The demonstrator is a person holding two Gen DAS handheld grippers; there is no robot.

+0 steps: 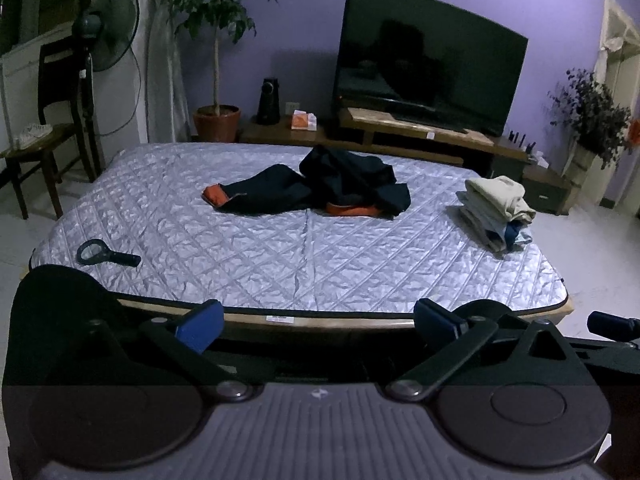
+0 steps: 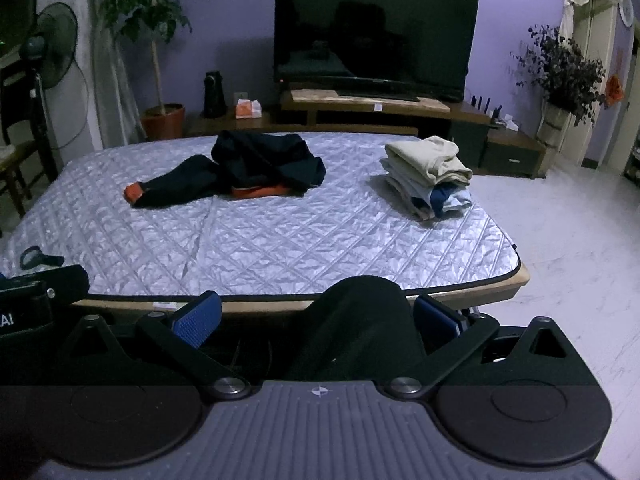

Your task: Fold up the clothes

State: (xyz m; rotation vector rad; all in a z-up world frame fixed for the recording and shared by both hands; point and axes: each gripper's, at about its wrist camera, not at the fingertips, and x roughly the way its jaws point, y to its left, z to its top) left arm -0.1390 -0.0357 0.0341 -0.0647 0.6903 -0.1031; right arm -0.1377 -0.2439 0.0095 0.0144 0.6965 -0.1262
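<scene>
A crumpled dark navy garment with orange lining (image 1: 332, 186) (image 2: 244, 172) lies unfolded near the far middle of the quilted silver mattress (image 1: 280, 248) (image 2: 280, 240). A stack of folded clothes (image 1: 496, 210) (image 2: 430, 176), beige on top, sits at the mattress's right side. My left gripper (image 1: 318, 326) hovers open in front of the near edge of the bed, nothing between its blue pads. My right gripper (image 2: 316, 320) is open too, held short of the near edge; a dark rounded shape (image 2: 360, 320) sits between its fingers, below the bed edge.
A black magnifying glass (image 1: 106, 255) lies on the mattress's near left corner. Behind the bed stand a low wooden TV bench with a television (image 1: 428, 60), a potted tree (image 1: 218, 120), a fan (image 1: 104, 28) and a chair (image 1: 40, 140). Pale floor (image 2: 580, 240) lies to the right.
</scene>
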